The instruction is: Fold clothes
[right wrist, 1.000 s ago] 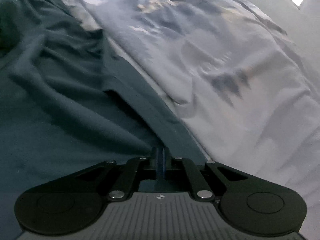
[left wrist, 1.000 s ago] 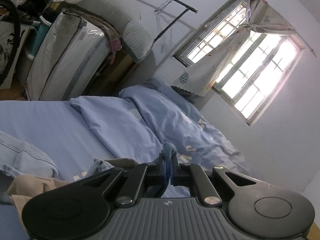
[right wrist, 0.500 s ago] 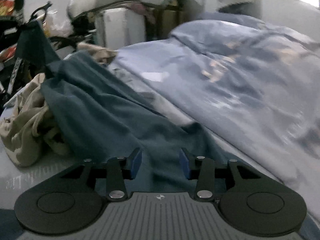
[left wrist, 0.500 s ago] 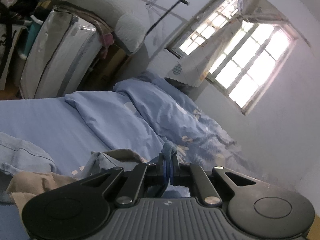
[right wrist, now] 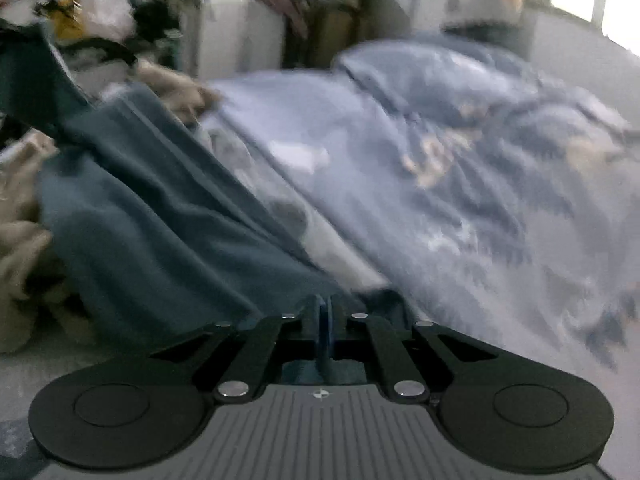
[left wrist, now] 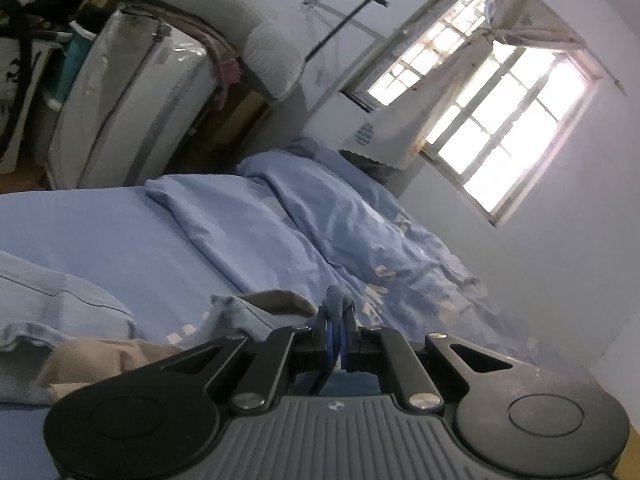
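Jaws of the left gripper (left wrist: pixel 337 330) and right gripper (right wrist: pixel 324 330) each clench the dark teal garment (right wrist: pixel 160 216), which stretches ahead-left.

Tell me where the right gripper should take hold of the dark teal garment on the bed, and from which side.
Grip the dark teal garment at its near hem corner, coming in low from the near side. That edge lies flat on the bed and narrows toward the right gripper, whose jaws already look shut there. The left gripper pinches a bit of blue cloth.
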Demonstrator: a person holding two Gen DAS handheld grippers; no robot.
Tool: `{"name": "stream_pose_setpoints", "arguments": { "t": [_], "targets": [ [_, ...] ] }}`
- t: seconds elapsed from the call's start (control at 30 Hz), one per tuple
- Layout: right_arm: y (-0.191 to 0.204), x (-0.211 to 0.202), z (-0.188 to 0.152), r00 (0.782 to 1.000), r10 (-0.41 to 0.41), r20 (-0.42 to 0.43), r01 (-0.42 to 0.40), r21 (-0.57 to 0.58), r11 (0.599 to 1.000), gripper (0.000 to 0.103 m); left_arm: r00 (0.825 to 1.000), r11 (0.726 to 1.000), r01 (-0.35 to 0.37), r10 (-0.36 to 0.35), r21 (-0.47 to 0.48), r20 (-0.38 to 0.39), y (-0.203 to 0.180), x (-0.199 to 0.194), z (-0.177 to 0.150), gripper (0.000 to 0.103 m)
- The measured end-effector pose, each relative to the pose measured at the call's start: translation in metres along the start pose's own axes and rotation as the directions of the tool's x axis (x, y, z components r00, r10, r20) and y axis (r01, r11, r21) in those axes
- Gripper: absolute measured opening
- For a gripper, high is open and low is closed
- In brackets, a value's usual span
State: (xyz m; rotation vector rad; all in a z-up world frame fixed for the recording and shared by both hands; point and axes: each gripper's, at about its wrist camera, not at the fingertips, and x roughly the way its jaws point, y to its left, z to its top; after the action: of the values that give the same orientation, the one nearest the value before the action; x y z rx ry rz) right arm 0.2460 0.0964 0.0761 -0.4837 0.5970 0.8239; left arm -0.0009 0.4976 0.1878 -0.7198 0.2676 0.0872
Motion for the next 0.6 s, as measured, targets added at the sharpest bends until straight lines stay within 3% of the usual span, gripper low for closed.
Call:
{"name": "stream_pose_setpoints", "arguments": {
  "t": [0.17,0.3,0.47,0.6],
  "targets": [
    [-0.004,-0.035,0.002,0.988,-0.112,0.11,0.096,0.136,0.986,0.034,0.999,1.0,-0.013,0.014,-0.018,0.037,-0.003,-0.015,0.026,0.001],
    [-0.003,-0.113,-0.006,0.952,-0.169,0.254,0.102,0.259,0.961,0.042,0.997,0.999,0.041,-0.04,-0.022,0.058,-0.029,-0.026,0.05,0.001],
    [0.022,-0.199,-0.056,0.925,-0.226,0.304,0.114,0.346,0.931,0.048,0.992,0.991,0.126,-0.126,0.042,-0.004,-0.096,-0.027,0.054,0.001],
    [0.04,-0.259,-0.103,0.907,-0.275,0.32,0.122,0.425,0.897,0.055,0.977,0.97,0.208,-0.2,0.129,-0.074,-0.169,-0.029,0.041,0.001]
  ]
}}
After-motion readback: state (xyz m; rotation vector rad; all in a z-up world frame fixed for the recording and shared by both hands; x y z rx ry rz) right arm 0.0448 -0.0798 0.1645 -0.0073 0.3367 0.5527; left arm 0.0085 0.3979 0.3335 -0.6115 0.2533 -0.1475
